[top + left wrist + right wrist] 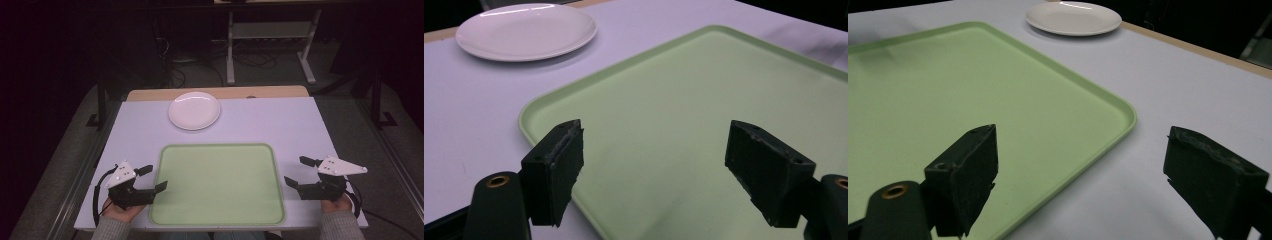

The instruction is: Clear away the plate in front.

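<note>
The green tray (218, 183) is laid flat on the white table (280, 120), directly between the two claws, and it is bare: nothing has been set on it and nothing is gripped. Its long axis is run from one claw to the other, across the table, with its short sides turned toward the claws and its long sides toward the person and toward the far edge. Its rim is raised all round and its corners are rounded.

Beyond the tray, ahead of both claws and nearer the left one's side, a white plate (194, 110) is seen, empty and upright on its base, well apart from the tray's far rim. Being round, it is given no pointing direction.

The left gripper (151, 178) is held just beside the tray's left rim, its jaws spread wide with nothing between them; in the left gripper view one jaw is seen over the table and the other over the tray's near corner (531, 117). The right gripper (299, 172) is held just off the tray's right rim (1128, 117), likewise spread and empty.

The work is judged to be at its very start: no thing has been touched, and all handling of tray or plate is left to be done.
</note>
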### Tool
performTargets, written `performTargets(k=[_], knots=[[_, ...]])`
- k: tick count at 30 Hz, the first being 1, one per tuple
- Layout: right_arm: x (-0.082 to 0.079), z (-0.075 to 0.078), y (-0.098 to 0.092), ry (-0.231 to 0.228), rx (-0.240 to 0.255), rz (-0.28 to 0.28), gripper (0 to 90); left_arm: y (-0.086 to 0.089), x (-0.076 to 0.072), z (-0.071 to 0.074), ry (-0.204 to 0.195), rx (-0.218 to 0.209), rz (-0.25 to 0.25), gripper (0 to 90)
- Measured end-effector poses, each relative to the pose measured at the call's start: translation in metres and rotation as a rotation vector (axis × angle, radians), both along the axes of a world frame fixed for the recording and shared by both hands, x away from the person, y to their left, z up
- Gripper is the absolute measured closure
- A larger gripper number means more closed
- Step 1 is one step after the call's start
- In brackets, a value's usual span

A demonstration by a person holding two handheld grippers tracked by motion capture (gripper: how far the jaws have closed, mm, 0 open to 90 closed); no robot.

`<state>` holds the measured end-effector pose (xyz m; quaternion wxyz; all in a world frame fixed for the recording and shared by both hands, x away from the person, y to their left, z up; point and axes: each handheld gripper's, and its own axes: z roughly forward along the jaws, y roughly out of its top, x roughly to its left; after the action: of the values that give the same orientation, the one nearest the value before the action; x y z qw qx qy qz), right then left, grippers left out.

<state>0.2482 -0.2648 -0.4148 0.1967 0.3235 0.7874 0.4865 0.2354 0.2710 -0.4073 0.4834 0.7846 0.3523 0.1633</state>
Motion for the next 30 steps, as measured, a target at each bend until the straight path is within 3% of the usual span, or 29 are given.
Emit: performTargets(k=[10,11,30], knots=[[-0.002,0.001,-0.001,-0.014,-0.007,-0.012,13.5,-0.002,0.007,0.009,0.011,-0.035,-0.019,22.7],[-0.002,0.002,-0.002,-0.021,-0.003,-0.013,13.5,-0.002,0.01,0.01,0.026,-0.044,-0.029,22.7],[-0.003,0.003,-0.002,-0.047,-0.017,-0.027,13.5,-0.007,0.033,0.018,0.059,-0.062,-0.055,22.9]])
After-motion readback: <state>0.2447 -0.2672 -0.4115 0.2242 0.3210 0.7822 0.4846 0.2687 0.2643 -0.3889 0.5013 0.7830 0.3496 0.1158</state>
